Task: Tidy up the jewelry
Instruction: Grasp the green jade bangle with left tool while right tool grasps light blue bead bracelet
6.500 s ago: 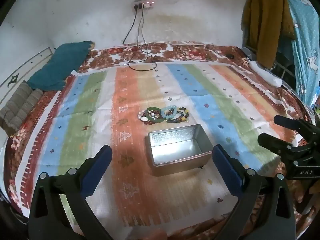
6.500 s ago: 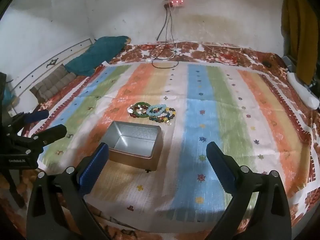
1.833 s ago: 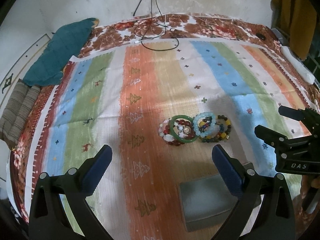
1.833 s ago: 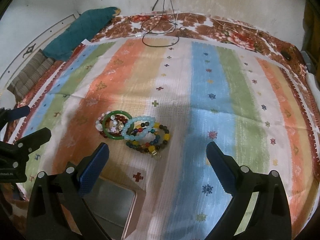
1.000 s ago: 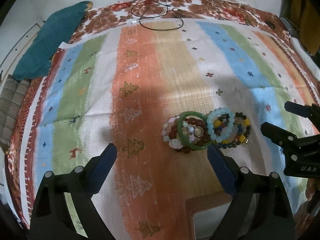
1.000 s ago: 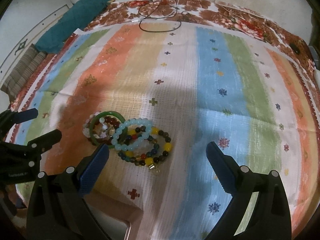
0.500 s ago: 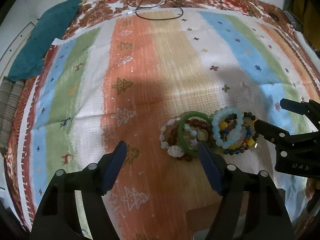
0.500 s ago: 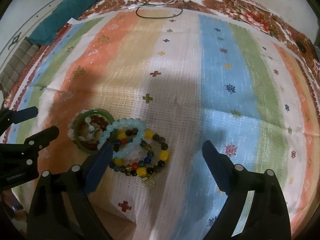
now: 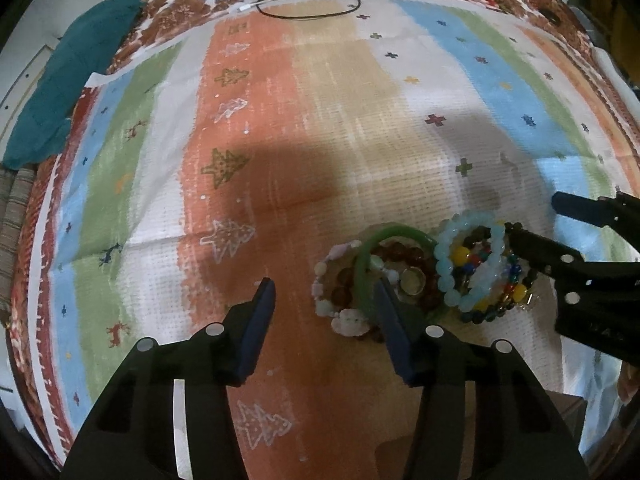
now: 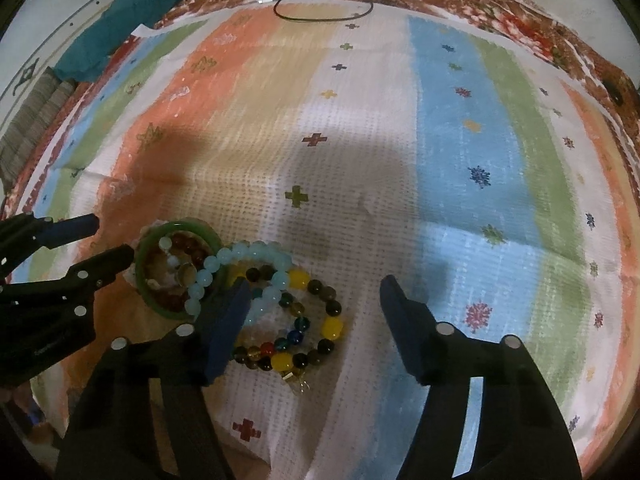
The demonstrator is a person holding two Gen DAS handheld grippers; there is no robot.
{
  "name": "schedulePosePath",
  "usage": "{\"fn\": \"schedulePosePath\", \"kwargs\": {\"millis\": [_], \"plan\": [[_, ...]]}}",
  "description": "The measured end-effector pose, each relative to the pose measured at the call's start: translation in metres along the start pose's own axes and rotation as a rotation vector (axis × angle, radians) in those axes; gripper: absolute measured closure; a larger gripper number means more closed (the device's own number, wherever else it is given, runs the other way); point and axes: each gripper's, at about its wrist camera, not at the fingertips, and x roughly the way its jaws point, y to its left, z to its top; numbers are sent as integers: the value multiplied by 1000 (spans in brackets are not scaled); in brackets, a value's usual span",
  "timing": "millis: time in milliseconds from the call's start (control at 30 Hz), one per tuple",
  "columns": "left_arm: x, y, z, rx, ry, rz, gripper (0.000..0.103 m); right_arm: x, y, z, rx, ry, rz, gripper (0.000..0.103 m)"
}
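The metal box is nearly out of sight, only a dim corner (image 9: pixel 568 400) showing at the lower right of the left wrist view, its inside hidden. The bracelets lie heaped on the striped cloth (image 9: pixel 320 120) over the bed: a green bangle (image 9: pixel 394 236), a pale blue bead bracelet (image 10: pixel 240 254) and a multicoloured bead bracelet (image 10: pixel 304 344) overlap, partly covered by blue pads. Both left tongs (image 9: pixel 322 296) and right tongs (image 10: pixel 314 288) are closing with beads between their jaws but not yet pinched, and open cloth stretches beyond toward a black cable (image 10: pixel 320 16).
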Motion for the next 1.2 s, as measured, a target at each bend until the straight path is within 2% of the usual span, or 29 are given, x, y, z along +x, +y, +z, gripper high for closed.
{"fn": "schedulePosePath", "kwargs": {"millis": [167, 333, 400, 500, 633, 667, 933, 1200], "plan": [[10, -5, 3, 15, 19, 3, 61, 7, 5, 4, -14, 10, 8, 48], [21, -6, 4, 26, 36, 0, 63, 14, 8, 6, -23, 16, 17, 58], [25, -6, 4, 27, 42, -12, 66, 17, 9, 7, -28, 24, 27, 68], [28, -6, 5, 24, 47, -31, 74, 22, 12, 6, -38, 36, 37, 76], [28, -10, 5, 33, 51, -46, 95, 25, 13, 7, -47, 34, 30, 86], [27, -11, 6, 36, 50, -42, 95, 24, 13, 7, -51, 30, 25, 90], [13, -12, 8, 27, 29, -46, 95, 17, 15, 5, -68, 16, 15, 91], [-8, -10, 7, 15, -12, -30, 95, -15, 14, -7, -69, -28, 8, 91]]}}
